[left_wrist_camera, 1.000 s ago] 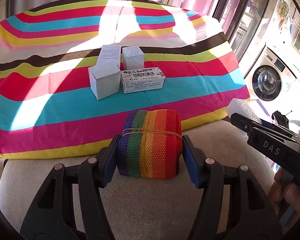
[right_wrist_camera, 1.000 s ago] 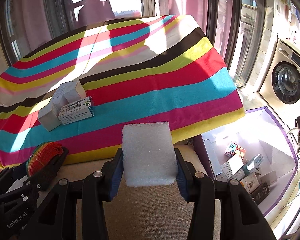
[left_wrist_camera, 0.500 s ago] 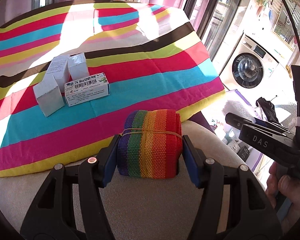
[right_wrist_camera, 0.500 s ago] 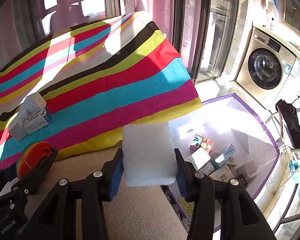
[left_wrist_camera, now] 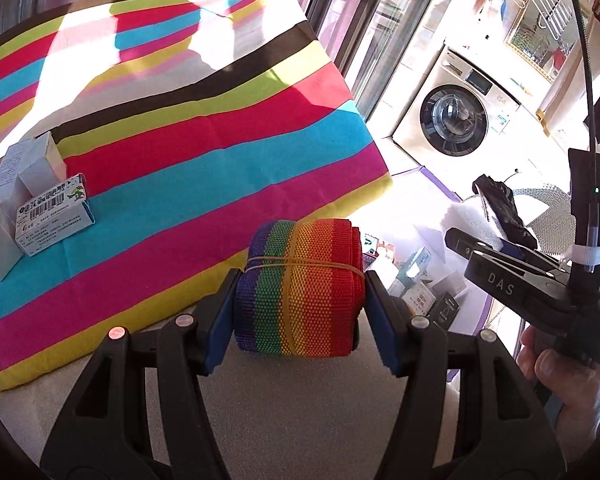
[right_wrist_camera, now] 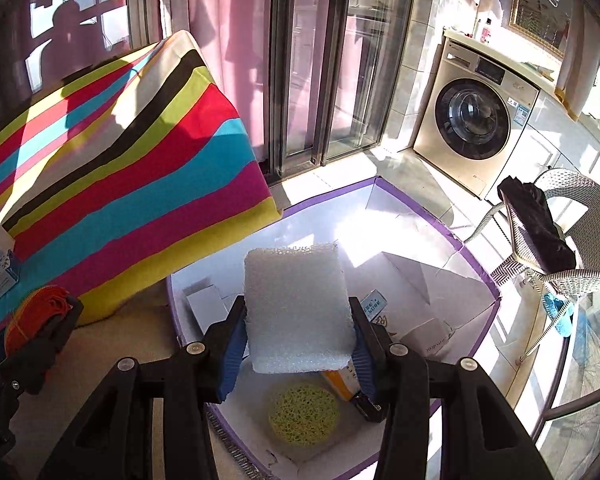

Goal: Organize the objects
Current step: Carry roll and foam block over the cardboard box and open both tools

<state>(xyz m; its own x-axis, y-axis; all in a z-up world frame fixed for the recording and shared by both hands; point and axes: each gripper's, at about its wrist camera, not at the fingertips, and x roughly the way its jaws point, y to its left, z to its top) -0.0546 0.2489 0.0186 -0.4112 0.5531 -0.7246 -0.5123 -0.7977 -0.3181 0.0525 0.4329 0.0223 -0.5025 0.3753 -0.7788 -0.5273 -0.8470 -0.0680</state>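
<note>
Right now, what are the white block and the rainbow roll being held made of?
The white block in the right tool looks like soft packing foam: matte, pebbly surface, ragged edges. The rainbow roll in the left tool looks like woven fabric webbing, its mesh weave visible, bound by a thin, probably rubber, band.

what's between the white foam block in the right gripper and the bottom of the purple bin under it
Open air. In the right wrist view the white foam block hangs above the purple bin, over a yellow round sponge and small boxes.
</note>
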